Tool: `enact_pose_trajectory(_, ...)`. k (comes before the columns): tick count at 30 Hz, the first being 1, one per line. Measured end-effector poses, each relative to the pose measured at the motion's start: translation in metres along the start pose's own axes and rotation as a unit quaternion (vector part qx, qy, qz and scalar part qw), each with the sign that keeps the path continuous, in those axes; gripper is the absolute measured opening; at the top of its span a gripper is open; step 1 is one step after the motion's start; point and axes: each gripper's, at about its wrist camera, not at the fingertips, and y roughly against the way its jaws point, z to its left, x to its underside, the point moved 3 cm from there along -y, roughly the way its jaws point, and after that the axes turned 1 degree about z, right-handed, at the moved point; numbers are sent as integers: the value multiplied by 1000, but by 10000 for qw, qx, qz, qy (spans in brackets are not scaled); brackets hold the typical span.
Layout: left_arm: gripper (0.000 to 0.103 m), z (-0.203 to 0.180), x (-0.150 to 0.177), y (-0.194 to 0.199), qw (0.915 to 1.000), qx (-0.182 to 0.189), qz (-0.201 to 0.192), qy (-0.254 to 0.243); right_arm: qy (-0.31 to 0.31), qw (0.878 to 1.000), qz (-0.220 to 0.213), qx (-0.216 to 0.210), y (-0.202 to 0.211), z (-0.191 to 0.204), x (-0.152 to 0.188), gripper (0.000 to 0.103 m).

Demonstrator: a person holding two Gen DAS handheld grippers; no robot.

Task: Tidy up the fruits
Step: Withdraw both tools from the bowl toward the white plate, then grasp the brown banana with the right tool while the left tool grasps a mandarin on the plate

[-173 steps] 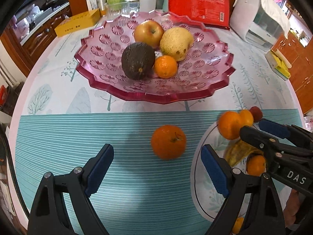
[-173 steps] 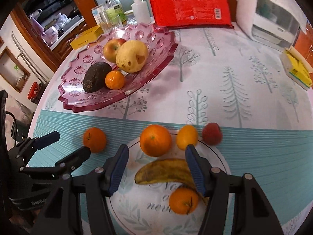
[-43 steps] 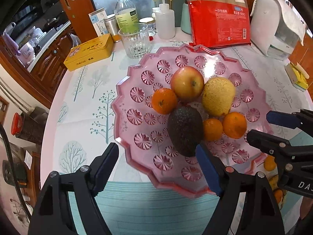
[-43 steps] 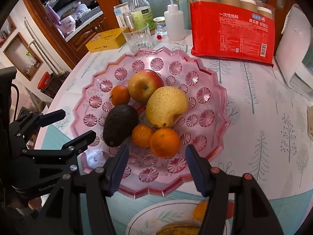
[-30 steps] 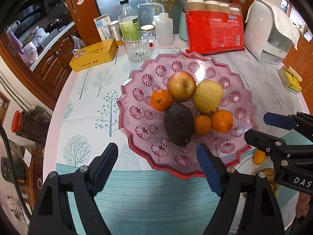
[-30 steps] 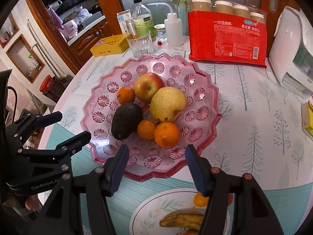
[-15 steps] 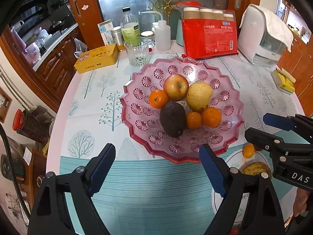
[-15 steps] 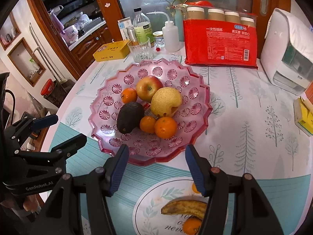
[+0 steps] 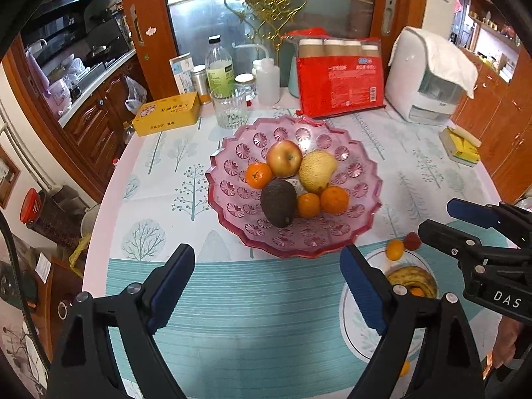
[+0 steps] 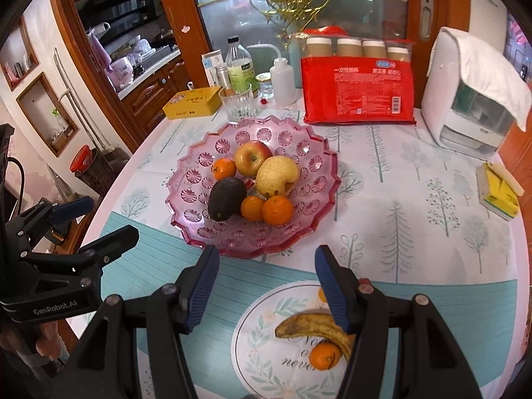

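A pink glass fruit bowl (image 9: 232, 169) (image 10: 299, 219) holds an apple (image 9: 284, 159), a yellow pear (image 9: 316, 171), a dark avocado (image 9: 278, 202) and three oranges (image 9: 334, 199). A white plate (image 10: 266, 359) near the front edge holds a banana (image 10: 316, 327) and an orange (image 10: 324, 355). A small orange (image 9: 395, 249) and a red fruit (image 9: 412, 241) sit at the plate's far rim. My left gripper (image 9: 267, 286) is open and empty, above the teal mat in front of the bowl. My right gripper (image 10: 266, 282) is open and empty, above the plate's far edge.
A drinking glass (image 9: 229, 109), bottles (image 9: 219, 66), a yellow tin (image 9: 166, 118), a red pack of cups (image 9: 340, 81) and a white appliance (image 9: 425, 79) stand behind the bowl. A yellow sponge (image 10: 498, 194) lies at the right. The table drops off at the left edge.
Two oranges went into the bowl since the earliest frames. Both grippers, open and empty, have pulled back and up from the bowl, so more of the table shows.
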Motion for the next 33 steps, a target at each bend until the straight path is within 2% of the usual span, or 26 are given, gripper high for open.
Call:
enact_pose_trajectory(17,93,-23,41,78,9967,616,-511,-104,-337,9968,-398,598,85,-8,60,60)
enact_pose_trajectory(20,93,-31,49,79,9962,722,-483,-106,-356,9962,-432,671,93,-12,72,60)
enact_pose_trajectory(26,93,-61,62,66,9971,692,-315,-86,-327,9967,-396,630,93,-35,89,60)
enact_pose_trajectory(33,93,-111,77,21,9984,547,43,-97,-142,9984,48,546,59,-83,101,60)
